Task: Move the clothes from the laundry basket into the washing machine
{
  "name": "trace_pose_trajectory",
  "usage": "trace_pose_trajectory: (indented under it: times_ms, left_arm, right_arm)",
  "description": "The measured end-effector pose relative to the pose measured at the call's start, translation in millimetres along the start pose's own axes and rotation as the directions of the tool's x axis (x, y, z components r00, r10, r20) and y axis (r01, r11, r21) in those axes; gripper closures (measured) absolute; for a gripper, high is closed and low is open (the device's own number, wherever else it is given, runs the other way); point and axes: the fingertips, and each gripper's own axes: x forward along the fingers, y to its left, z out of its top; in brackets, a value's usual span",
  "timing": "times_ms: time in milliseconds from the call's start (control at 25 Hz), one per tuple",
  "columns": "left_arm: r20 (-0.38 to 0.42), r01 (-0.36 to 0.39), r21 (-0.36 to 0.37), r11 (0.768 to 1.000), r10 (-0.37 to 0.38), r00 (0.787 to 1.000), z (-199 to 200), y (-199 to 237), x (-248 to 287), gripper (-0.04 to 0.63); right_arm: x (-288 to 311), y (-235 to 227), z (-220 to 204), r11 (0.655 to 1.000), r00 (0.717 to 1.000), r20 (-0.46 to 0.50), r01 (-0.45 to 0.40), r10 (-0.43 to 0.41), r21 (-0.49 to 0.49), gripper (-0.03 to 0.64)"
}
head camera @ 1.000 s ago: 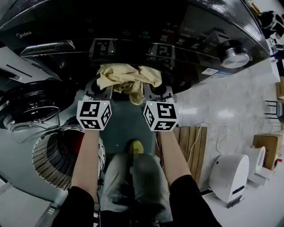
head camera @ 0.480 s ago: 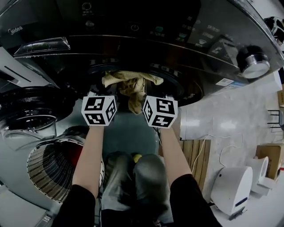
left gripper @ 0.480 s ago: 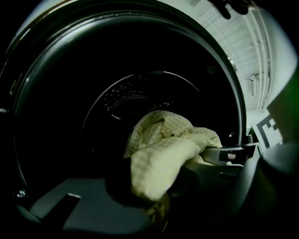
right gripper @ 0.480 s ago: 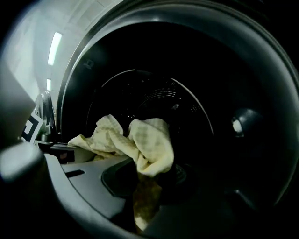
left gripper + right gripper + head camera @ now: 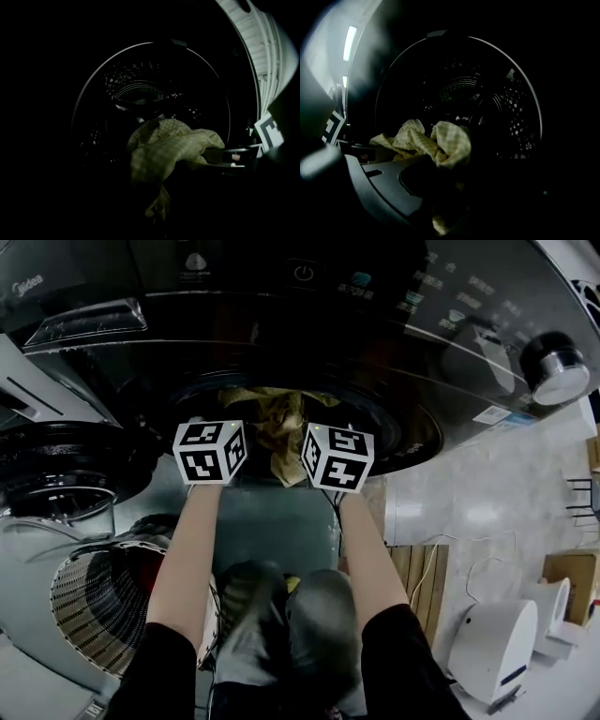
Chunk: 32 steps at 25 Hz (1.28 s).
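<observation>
A yellow checked cloth hangs between my two grippers in the mouth of the dark washing machine. The left gripper is lost in shadow. The cloth bunches right before it, with a tail hanging down. The right gripper has the cloth draped over its grey jaw, and its jaws are opening with the cloth between them. The steel drum lies just beyond. Only the two marker cubes show in the head view; the jaws sit past them.
The white laundry basket, with a red garment inside, stands low at the left. The washer's open door is at the left. A control knob, a wooden panel and a white appliance lie to the right.
Both grippers have carried the cloth forward and down into the drum opening. The cloth has gone from lit, in front of the machine, into the drum's shadow.
</observation>
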Motion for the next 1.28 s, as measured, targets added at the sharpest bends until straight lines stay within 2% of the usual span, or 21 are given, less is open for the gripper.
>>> trace_pose_trajectory:
  times_ms: [120, 280, 560, 800, 1000, 1120, 1280]
  left_arm:
    - [-0.007, -0.007, -0.006, 1.0, 0.007, 1.0, 2, 2, 3, 0.469]
    - [-0.014, -0.001, 0.015, 1.0, 0.001, 1.0, 1, 0, 6, 0.411]
    - [0.001, 0.013, 0.034, 0.999, -0.013, 1.0, 7, -3, 5, 0.33]
    - [0.017, 0.001, 0.066, 0.998, -0.002, 1.0, 18, -6, -2, 0.315]
    - [0.037, 0.003, 0.035, 0.999, -0.004, 0.999, 27, -11, -15, 0.285]
    - [0.009, 0.001, 0.034, 0.999, -0.001, 1.0, 25, -14, -22, 0.285]
    - [-0.033, -0.012, -0.013, 1.0, 0.012, 0.999, 18, -16, -39, 0.303]
  right_arm:
    - [3, -1, 0, 1.0, 1.0, -0.009, -0.005, 0.005, 0.018, 0.428]
    - [4, 4, 2, 1.0, 1.0, 0.002, -0.026, 0.026, -0.008, 0.356]
    - [4, 6, 2, 1.0, 0.999, 0.014, -0.03, 0.031, -0.006, 0.343]
    - [-2, 6, 6, 0.999, 0.999, 0.024, -0.044, 0.043, 0.008, 0.343]
    - [-12, 8, 9, 0.999, 0.999, 0.012, -0.049, 0.049, 0.019, 0.339]
    - [-21, 13, 10, 0.998, 0.998, 0.003, -0.056, 0.055, 0.021, 0.339]
    - [-37, 19, 10, 0.999, 0.998, -0.026, -0.049, 0.049, 0.024, 0.344]
